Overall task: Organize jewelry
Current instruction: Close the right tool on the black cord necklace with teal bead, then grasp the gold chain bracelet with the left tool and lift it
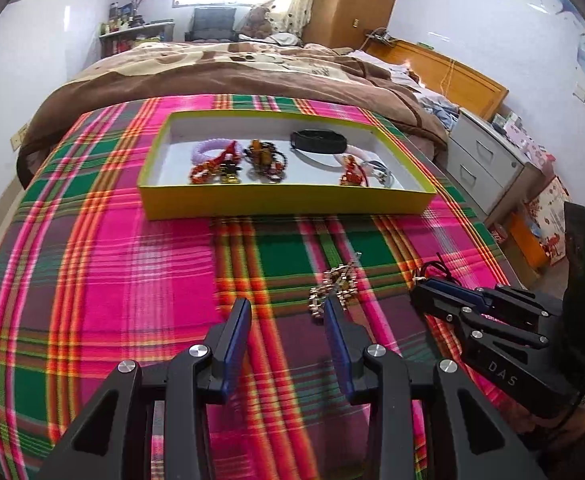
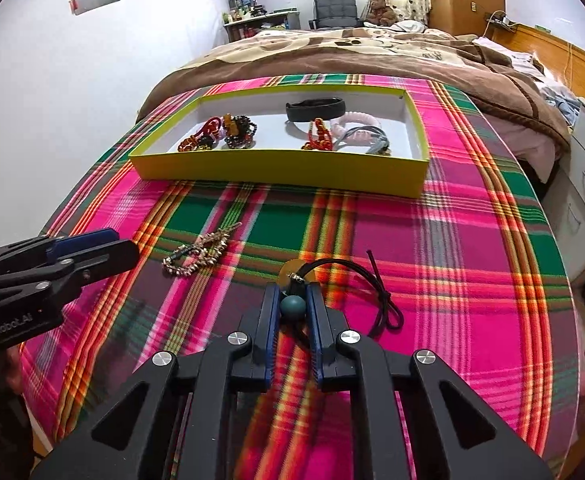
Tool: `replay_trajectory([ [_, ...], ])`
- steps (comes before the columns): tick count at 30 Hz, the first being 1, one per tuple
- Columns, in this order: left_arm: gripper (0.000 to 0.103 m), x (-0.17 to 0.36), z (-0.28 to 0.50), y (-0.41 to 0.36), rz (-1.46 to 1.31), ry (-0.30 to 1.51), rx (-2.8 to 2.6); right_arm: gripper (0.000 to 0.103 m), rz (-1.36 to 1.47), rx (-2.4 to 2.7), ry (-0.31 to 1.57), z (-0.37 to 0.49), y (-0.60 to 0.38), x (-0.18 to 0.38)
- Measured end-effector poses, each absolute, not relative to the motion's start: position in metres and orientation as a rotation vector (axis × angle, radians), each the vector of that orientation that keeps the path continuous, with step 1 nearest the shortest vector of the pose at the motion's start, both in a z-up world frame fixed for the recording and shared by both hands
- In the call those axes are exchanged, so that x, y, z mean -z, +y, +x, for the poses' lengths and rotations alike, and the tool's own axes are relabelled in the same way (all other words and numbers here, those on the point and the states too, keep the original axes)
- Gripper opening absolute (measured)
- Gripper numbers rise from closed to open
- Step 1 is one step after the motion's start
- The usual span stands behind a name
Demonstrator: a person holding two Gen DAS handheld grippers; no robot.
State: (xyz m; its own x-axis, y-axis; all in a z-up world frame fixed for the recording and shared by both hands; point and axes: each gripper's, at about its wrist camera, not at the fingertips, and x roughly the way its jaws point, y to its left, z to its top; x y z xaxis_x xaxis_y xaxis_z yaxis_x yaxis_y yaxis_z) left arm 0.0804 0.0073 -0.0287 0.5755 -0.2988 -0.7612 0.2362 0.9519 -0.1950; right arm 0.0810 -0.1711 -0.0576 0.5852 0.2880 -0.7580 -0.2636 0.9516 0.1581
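Right gripper nearly closed, pinching teal bead of black cord necklace; cord trails on plaid cloth near worktop's near edge. Left gripper wide open, empty, low over cloth, gold chain bracelet just off its right finger. Yellow box toward far edge already holds several bracelets. Step in hand, likely: picking up necklace. Next move calls for lift clear of cloth, carry to box, cord kept from snagging.
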Motion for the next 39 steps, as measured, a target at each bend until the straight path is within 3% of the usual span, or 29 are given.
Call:
replay_trajectory([
  [39,0.037,0.045,0.104,-0.068,0.107,0.937,0.293,0.014,0.082,-0.312,0.869,0.078,-0.208,0.052],
])
